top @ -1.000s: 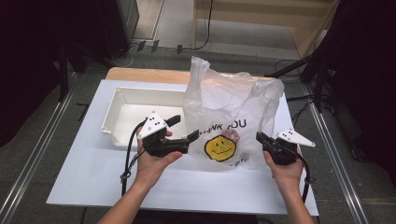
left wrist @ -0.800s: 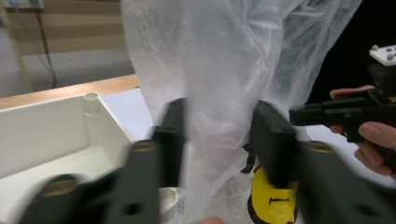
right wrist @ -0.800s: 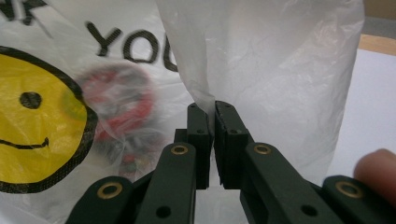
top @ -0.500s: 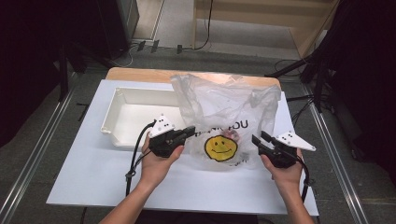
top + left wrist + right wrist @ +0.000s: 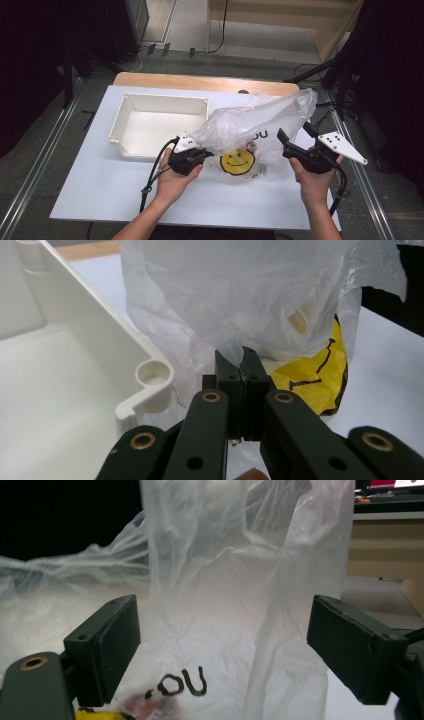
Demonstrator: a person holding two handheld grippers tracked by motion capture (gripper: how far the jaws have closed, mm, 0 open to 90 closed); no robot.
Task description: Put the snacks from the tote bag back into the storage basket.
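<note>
Here left tool (image 5: 242, 371) pinches plastic bag (image 5: 260, 125), right tool (image 5: 296, 138) gapes

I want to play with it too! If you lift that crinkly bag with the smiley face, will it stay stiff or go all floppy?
Probably floppy: the plastic bag is thin, see-through and crumpled, sagging where the left gripper pinches it. Likely light too, and the film may be slippery.

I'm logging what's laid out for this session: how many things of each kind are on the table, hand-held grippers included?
Plastic bag: 1
White bin: 1
Hand-held grippers: 2, the left hand-held gripper and the right hand-held gripper
Total: 4
</note>
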